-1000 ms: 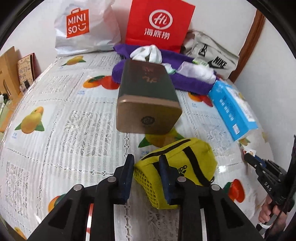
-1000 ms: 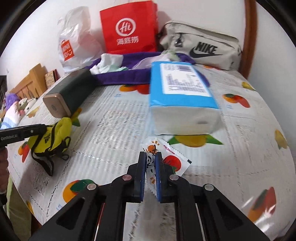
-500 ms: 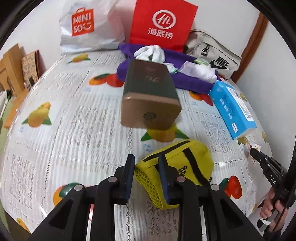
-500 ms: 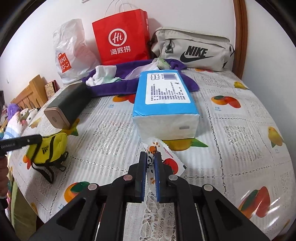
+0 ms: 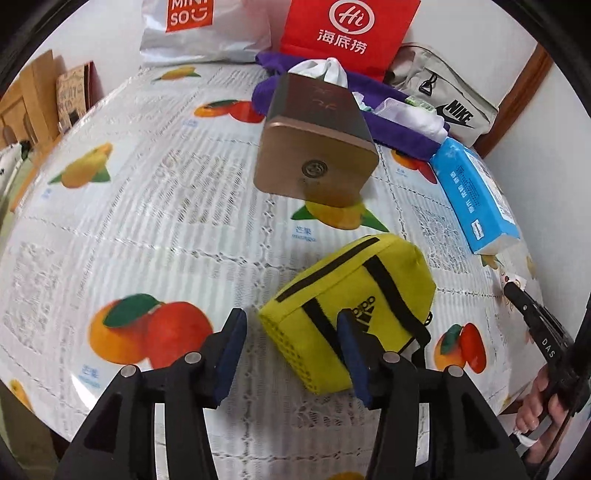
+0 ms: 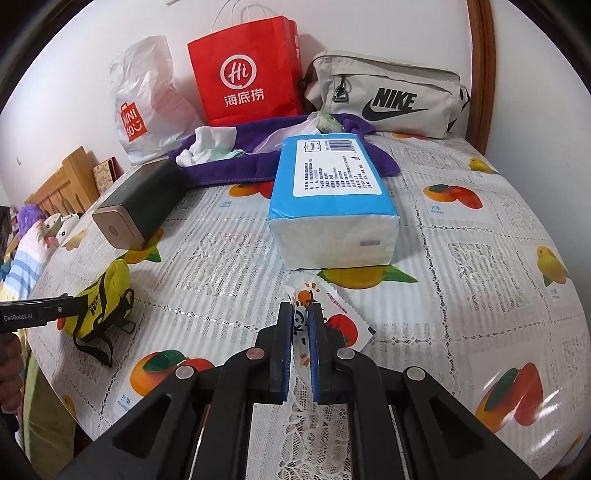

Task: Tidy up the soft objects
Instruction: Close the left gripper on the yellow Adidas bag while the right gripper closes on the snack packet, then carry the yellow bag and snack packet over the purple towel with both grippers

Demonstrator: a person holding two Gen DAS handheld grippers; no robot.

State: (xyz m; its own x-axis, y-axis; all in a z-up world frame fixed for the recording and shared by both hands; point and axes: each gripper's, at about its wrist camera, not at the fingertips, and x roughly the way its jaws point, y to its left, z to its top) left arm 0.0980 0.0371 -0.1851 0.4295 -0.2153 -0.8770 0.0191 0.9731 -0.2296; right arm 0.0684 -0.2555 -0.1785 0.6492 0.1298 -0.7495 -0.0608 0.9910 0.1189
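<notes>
- Left gripper: jaws opening, blue pads spread apart over the fruit-print tablecloth.
- Yellow pouch lying on the cloth, its mesh end reaching in between the pads; nearer the right-hand pad, clear of the left-hand one, no squeeze visible.
- Just ahead of that claw, beyond the pouch: dark box with a bronze end cap, lying flat, cap end toward the camera.
- Farther ahead, against the wall: white plastic shopping bag, red paper bag, grey sling bag.
- In front of those bags: purple towel with white cloths heaped on it.
- Right gripper: pads close together, clamped on a small white printed sachet, whose far end lies on the cloth beyond the fingertips.
- Directly ahead of the right claw, just beyond the sachet: blue-and-white tissue pack, lying flat, label up.
- Far off to the left of the right claw, near the table edge: the yellow pouch, black strap trailing toward the edge.
- At the frame edge of the left wrist view: a hand gripping the right tool's handle.
</notes>
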